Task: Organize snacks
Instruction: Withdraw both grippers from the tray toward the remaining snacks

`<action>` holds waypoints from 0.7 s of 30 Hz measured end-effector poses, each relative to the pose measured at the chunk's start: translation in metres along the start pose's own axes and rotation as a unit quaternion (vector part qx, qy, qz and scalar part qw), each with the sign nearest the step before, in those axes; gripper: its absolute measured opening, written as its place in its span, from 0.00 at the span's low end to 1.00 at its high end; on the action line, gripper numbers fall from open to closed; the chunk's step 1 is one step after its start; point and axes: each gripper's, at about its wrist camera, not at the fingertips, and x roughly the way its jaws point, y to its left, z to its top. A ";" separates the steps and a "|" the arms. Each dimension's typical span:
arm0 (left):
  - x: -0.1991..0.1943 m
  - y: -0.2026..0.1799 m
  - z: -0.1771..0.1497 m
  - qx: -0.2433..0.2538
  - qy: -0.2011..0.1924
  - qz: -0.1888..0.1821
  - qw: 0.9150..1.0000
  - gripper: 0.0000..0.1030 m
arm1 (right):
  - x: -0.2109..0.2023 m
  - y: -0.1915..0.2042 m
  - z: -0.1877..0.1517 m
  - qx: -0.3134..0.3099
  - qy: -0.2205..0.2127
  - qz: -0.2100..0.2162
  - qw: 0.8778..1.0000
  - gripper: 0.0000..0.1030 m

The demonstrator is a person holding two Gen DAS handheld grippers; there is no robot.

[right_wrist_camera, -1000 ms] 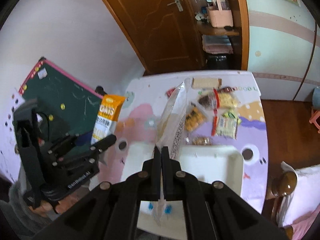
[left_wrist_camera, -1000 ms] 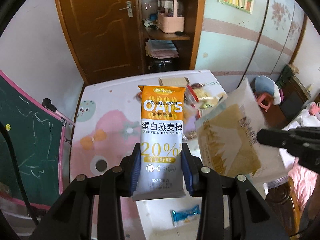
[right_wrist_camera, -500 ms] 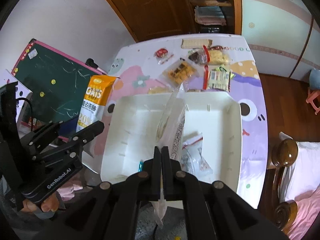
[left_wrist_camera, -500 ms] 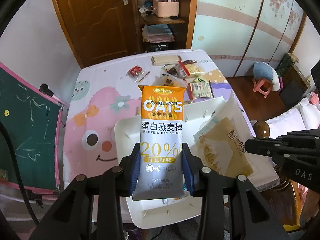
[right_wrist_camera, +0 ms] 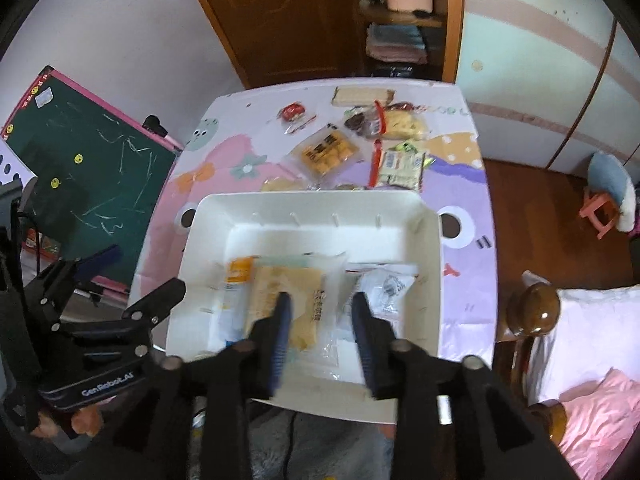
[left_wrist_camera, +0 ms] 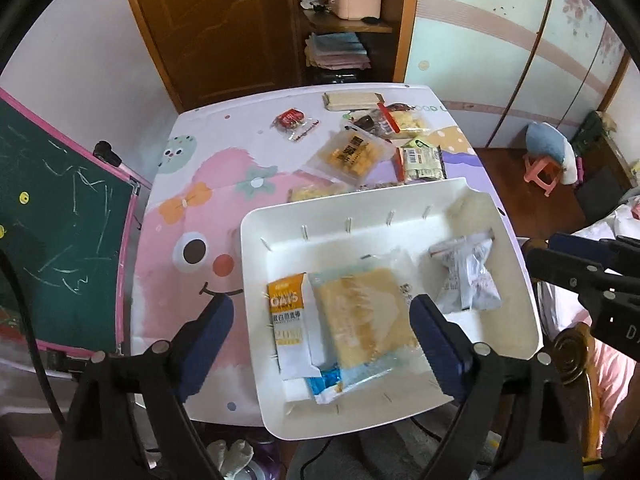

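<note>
Both grippers hang over a white tray [left_wrist_camera: 516,300] with jaws spread apart, holding nothing. Below the left gripper [left_wrist_camera: 322,320] lie an orange oat bar [left_wrist_camera: 289,326] and, touching it, a clear cracker packet [left_wrist_camera: 366,316]. The right gripper [right_wrist_camera: 321,320] hovers over that same packet.

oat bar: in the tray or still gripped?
In the tray. The oat bar lies flat in the white tray beside a clear cake pack; the left tool is open, empty.
</note>
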 end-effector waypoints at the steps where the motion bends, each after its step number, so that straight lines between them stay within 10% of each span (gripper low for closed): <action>1: 0.000 -0.001 0.000 0.000 0.002 -0.002 1.000 0.86 | -0.002 0.000 0.000 -0.003 -0.003 -0.003 1.000 0.36; 21: -0.020 -0.008 0.000 -0.010 -0.008 -0.004 1.000 0.87 | -0.015 0.001 -0.006 -0.008 -0.007 0.006 1.000 0.38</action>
